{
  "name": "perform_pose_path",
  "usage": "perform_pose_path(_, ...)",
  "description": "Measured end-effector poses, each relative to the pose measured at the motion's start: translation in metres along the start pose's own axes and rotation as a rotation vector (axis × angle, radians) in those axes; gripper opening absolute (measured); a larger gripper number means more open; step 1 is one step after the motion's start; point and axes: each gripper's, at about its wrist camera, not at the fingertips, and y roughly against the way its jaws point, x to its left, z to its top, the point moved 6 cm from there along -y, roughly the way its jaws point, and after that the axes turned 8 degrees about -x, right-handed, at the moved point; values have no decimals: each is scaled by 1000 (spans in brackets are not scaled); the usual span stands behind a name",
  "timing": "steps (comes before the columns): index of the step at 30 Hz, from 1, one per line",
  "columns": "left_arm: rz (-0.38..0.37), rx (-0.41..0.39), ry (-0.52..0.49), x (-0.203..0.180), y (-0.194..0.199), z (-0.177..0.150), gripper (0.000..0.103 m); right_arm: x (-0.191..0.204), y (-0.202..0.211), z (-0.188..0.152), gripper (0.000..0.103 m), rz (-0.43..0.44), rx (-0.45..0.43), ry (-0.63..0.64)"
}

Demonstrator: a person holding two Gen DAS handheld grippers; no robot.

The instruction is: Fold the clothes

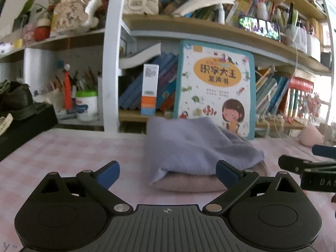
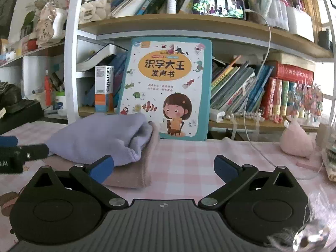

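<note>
Folded clothes sit in a small stack on the pink checked tablecloth (image 1: 73, 147): a lavender garment (image 1: 189, 147) lies on top of a dusty-pink garment (image 1: 193, 181), whose edge shows beneath it along the near side and the right. The stack rests toward the far side of the table, just in front of a children's picture book (image 1: 216, 88) that stands upright against the lower shelf of a crowded bookcase (image 1: 210, 29).

In the left wrist view, the left gripper (image 1: 168, 173) has its jaws spread wide, with nothing between the blue pads; the near edge of the stack lies just beyond them, apart from both. The right gripper (image 2: 163, 168) is likewise wide open and grips nothing. Its left pad sits in front of the right end of the stack, though contact cannot be judged; its right pad is over bare cloth. A pink plush toy (image 2: 298, 140) rests far right on the table.
</note>
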Motion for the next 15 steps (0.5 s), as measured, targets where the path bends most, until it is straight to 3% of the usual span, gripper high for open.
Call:
perform_pose_path(10, 4, -3, -51, -5, 0, 1, 103, -2, -7, -2, 103, 14, 37, -17)
perform_pose_path(15, 0, 22, -26, 0, -4, -1, 103, -3, -7, -3, 103, 10, 43, -28)
